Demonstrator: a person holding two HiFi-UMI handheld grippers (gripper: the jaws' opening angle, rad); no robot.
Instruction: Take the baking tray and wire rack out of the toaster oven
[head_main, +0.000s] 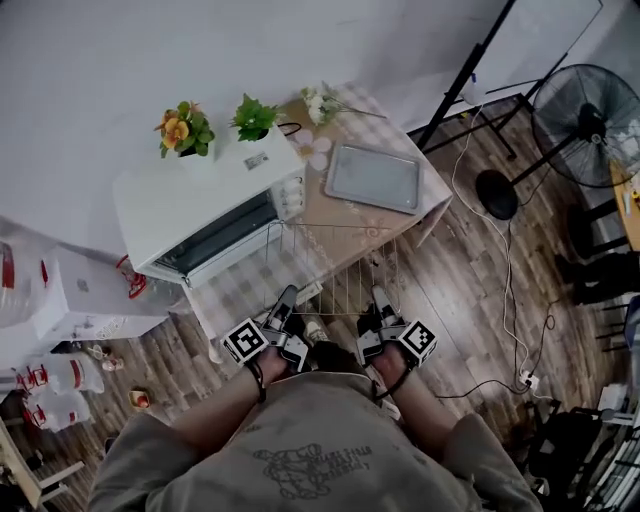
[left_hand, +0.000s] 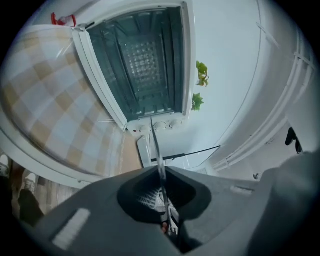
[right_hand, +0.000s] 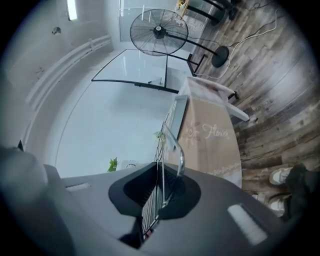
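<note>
The wire rack hangs level in the air above the table's near edge, outside the white toaster oven. My left gripper is shut on its near left edge, and my right gripper is shut on its near right edge. In the left gripper view the wire rack runs edge-on out of the shut gripper toward the open, empty oven cavity. In the right gripper view the wire rack stands edge-on in the shut gripper. The grey baking tray lies flat on the table, right of the oven.
Two flower pots stand on top of the oven, and white flowers lie on the table behind the tray. A standing fan and a black stand are on the wooden floor to the right, with cables.
</note>
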